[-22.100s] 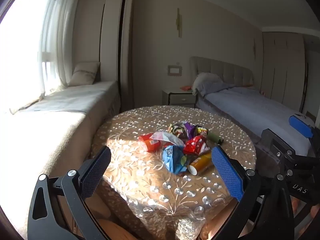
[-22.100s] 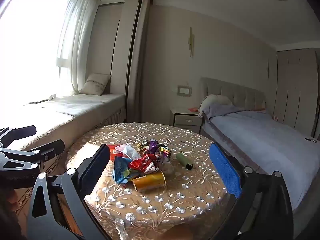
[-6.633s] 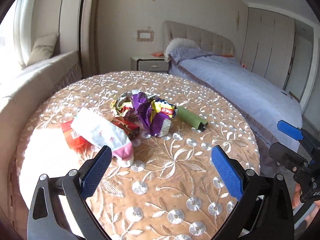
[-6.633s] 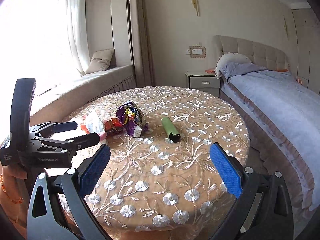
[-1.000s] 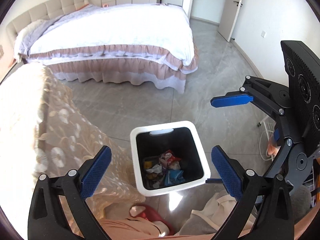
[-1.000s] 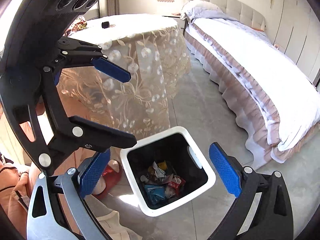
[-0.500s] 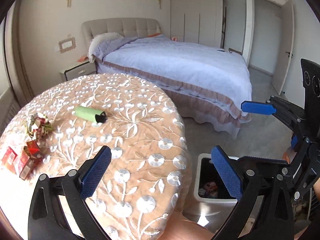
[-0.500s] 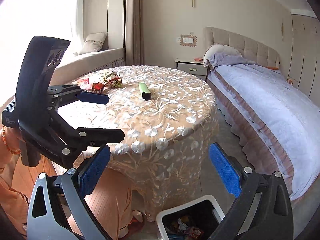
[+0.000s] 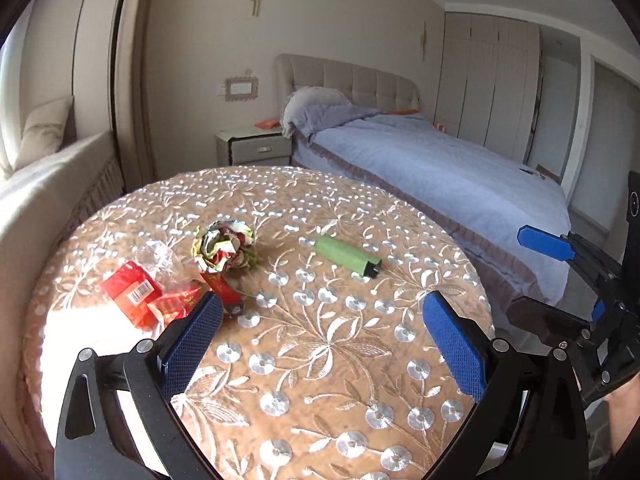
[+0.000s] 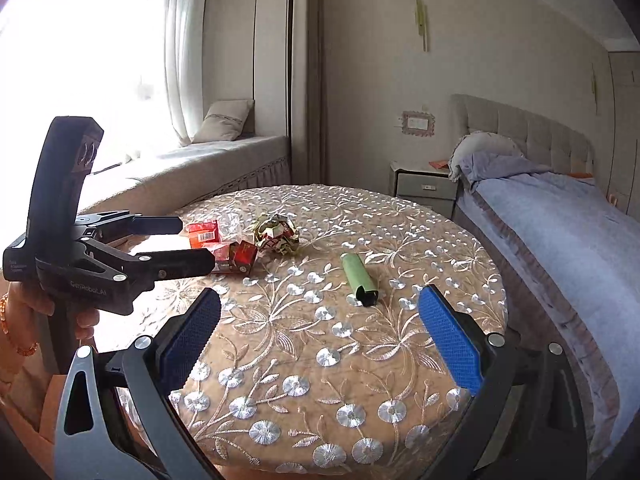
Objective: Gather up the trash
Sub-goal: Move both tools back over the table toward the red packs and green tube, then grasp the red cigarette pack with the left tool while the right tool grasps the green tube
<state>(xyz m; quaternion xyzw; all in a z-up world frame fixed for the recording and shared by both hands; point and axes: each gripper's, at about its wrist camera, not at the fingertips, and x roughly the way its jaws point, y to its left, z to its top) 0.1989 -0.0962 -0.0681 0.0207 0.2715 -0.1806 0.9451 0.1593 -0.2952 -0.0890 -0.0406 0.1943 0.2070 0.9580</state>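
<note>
Both grippers have swung back up from the bin on the floor & now face the round table (image 9: 320,360) again; the bin is out of view.

Biggest thing is the bed (image 9: 440,168) w/ a blue cover, behind the table on the right side. Window seat (image 10: 208,160) runs along the bright window on the other side.

Table has a shiny flower cloth. Trash left on it, big to small:
- red packets (image 9: 132,292) w/ some clear plastic, near the left edge, touching each other
- crumpled ball of colorful wrapper (image 9: 224,248), just beside the red stuff
- green tube (image 9: 344,258) lying flat, apart from the rest, nearer the bed side

Left gripper (image 9: 320,344) hangs over the near part of the table, jaws wide, nothing in them. Its left pad is just in front of the red packets.

Right gripper (image 10: 316,336) also has jaws wide, nothing held, w/ the green tube ahead of it.
</note>
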